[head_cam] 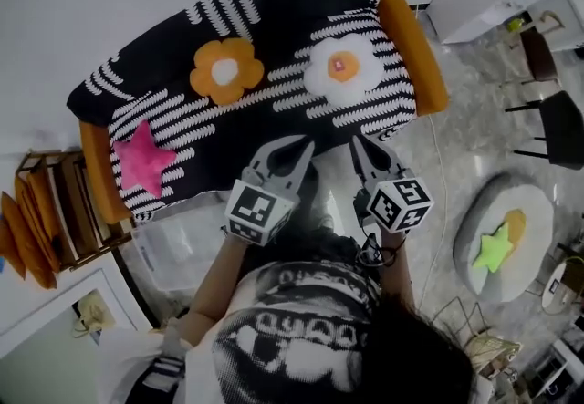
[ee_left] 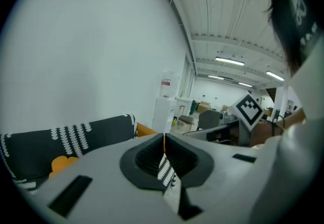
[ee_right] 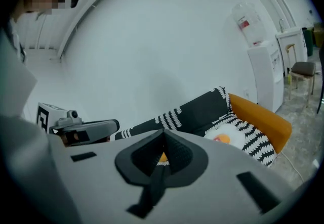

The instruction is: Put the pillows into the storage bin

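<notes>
On a black-and-white striped sofa (head_cam: 274, 5) with orange arms lie three pillows: an orange flower pillow (head_cam: 226, 70), a white flower pillow (head_cam: 342, 67) and a pink star pillow (head_cam: 141, 159), well apart from one another and none yet in the bin. A clear plastic storage bin (head_cam: 146, 243) sits on the floor just beside the sofa's front corner, below the star. A green star pillow (head_cam: 494, 249) rests on a round floor cushion (head_cam: 538, 211) far off to the person's right.

The person faces the sofa with both tools raised in front of the seat. The left gripper (head_cam: 294, 149) has its fingers pressed together with nothing between them; only sofa fabric shows past the tips in the left gripper view. The right gripper (head_cam: 363, 145) is likewise closed and empty, pointed toward the white flower.

The pillows look plush, light and soft, likely to squash and sag under a pinch and unlikely to break or slip. Their bulk probably exceeds what closed fingers can span, so the fingers would need to open wide first. A petal of either flower or a point of the star seems the easiest hold, since these thinner lobes should compress between the pads. The pink star, nearest the bin, appears the shortest carry.
</notes>
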